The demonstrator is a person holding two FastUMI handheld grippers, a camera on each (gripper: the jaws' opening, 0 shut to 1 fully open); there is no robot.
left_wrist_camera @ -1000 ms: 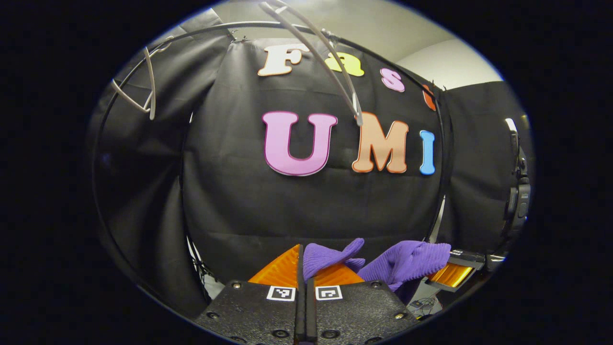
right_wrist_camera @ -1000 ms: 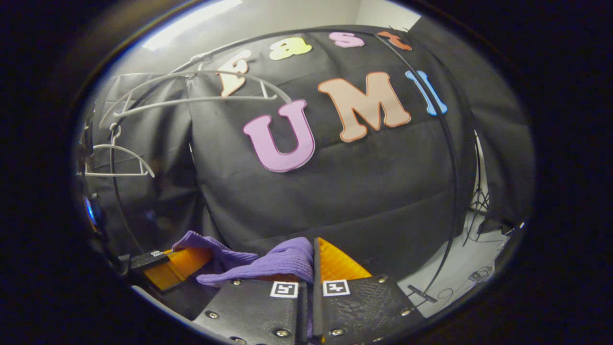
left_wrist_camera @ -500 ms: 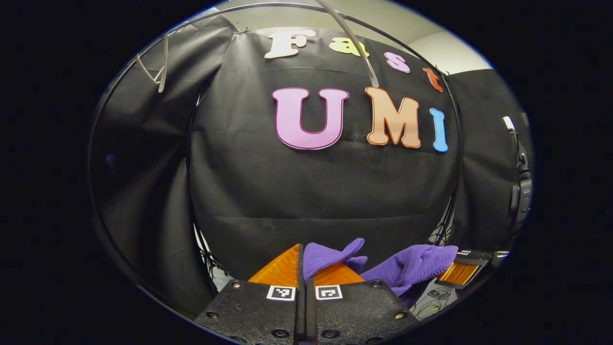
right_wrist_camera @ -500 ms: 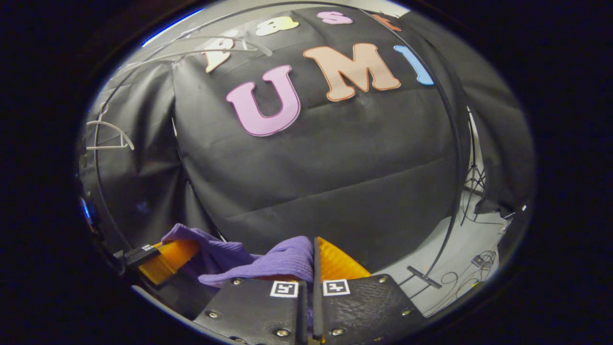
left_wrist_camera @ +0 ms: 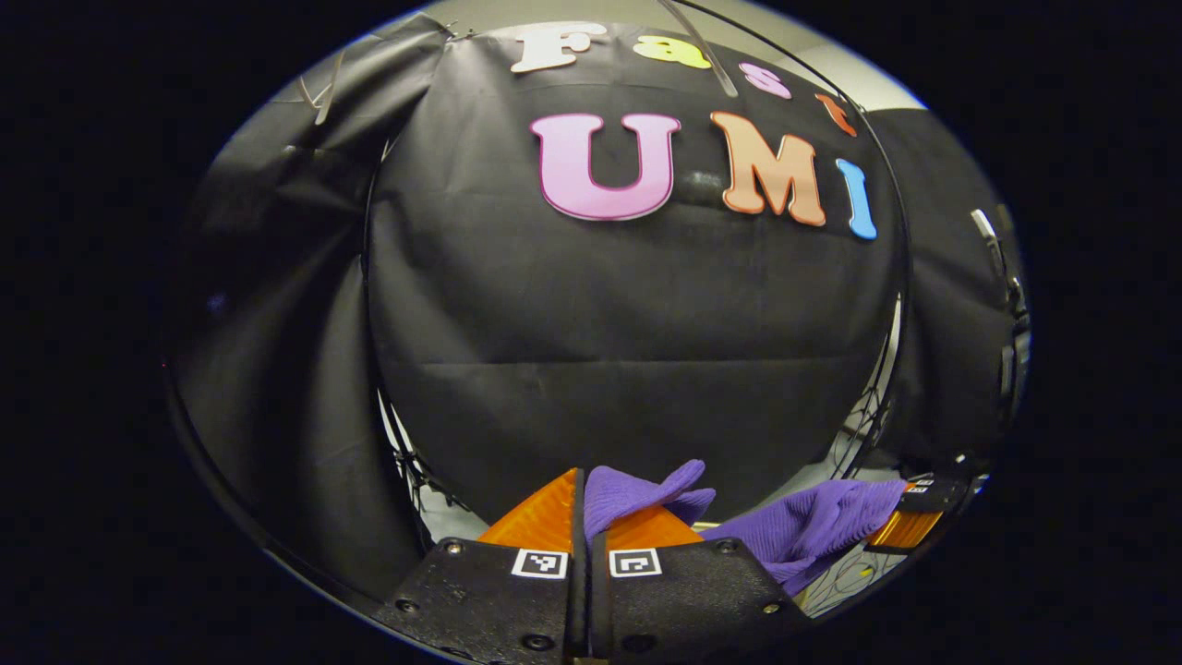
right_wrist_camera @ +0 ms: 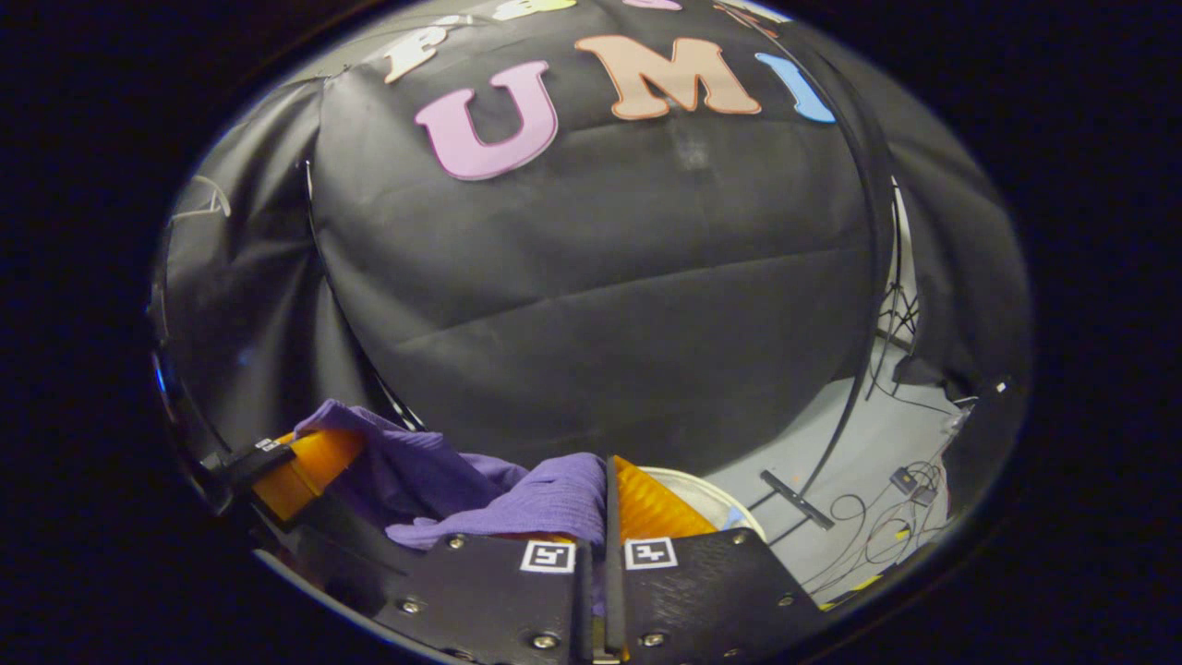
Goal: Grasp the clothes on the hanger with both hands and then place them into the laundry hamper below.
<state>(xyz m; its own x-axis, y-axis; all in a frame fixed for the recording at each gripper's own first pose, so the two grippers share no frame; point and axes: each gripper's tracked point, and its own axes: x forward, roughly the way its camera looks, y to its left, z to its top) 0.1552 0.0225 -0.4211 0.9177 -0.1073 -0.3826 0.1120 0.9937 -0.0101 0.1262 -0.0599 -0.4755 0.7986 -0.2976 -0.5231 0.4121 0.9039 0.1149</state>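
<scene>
- In the left gripper view, my left gripper is pinching a fold of the purple ribbed knit garment with its fingers drawn nearly together, the cloth bunching up just past the tips.
- I am holding it this tightly, I judge, so that the soft knit is not slipping out under its own weight.
- Farther right in this view, more of the garment is stretching across to my right gripper, which is gripping the far end of the cloth; the garment is hanging between the two grippers.
- In the right gripper view, my right gripper is likewise closed down on the purple knit, the cloth sitting against the left of the two fingers and spilling left over the gripper body.
- Here the garment is running leftwards to my left gripper, so both ends are being carried.
- Just beyond my right fingers a pale round rim of the white laundry hamper is peeking out below, so I judge the garment is hanging near above it, not yet inside.
</scene>
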